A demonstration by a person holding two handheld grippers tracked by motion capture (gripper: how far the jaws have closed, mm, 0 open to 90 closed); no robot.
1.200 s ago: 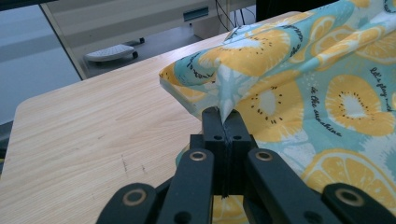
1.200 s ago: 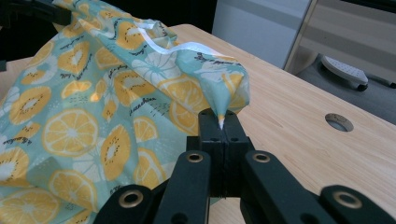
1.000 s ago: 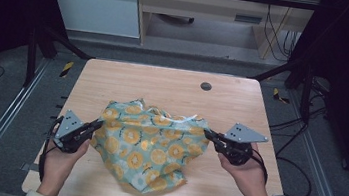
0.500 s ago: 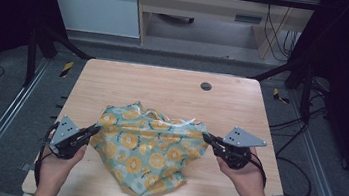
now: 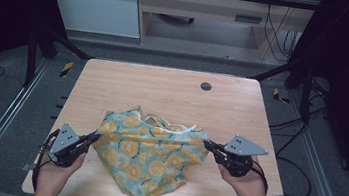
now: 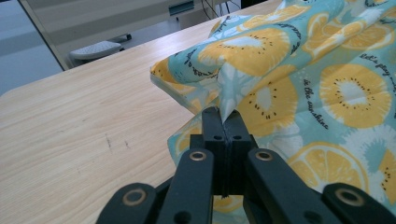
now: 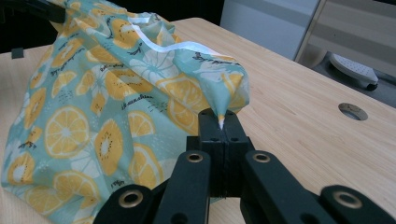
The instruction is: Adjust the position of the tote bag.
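High view overhead; gripper views close, sharing cloth [image 5: 150, 153].

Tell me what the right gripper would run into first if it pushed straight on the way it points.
The right gripper is already shut on a corner of the teal cloth printed with orange citrus slices, so it would push straight into that cloth's bunched folds; the left gripper lies farther along, roughly in line.

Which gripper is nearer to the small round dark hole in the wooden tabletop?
Right. The right gripper pinches the fruit-print cloth's right corner, just below and right of the hole. The left gripper grips the opposite corner, farther across the table.
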